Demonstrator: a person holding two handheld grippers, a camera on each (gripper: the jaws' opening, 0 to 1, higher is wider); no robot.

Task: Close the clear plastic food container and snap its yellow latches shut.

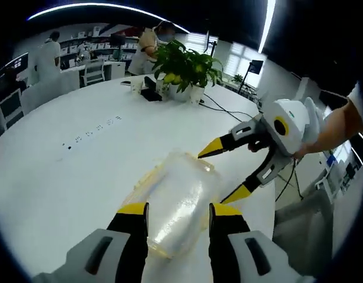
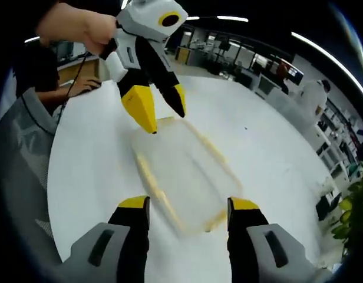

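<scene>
Clear plastic food container (image 1: 180, 200) lies flat on the white round table (image 1: 63, 171), near the table edge closest to the person. Lid appears to be on; yellow latches (image 2: 151, 180) show as pale yellow strips along its long sides, and whether they are snapped down cannot be told.

Long axis runs from one gripper to the other. In the left gripper view the near short end sits between and just ahead of the left gripper (image 1: 178, 213) fingertips, and the far end points toward the right gripper (image 1: 226, 174). In the right gripper view the near short end sits between the right gripper's (image 2: 188, 207) tips, and the far end reaches the left gripper (image 2: 159, 107).

Left gripper: fingers apart, straddling the container's end; contact with it cannot be told. Right gripper: fingers spread wide on either side of the opposite end, one yellow fingertip (image 1: 212, 147) at the container's far corner, the other beside its edge.

A potted plant (image 1: 184, 69) stands at the far side of the table, with cables (image 1: 225, 107) trailing beside it. People stand by desks in the background.
</scene>
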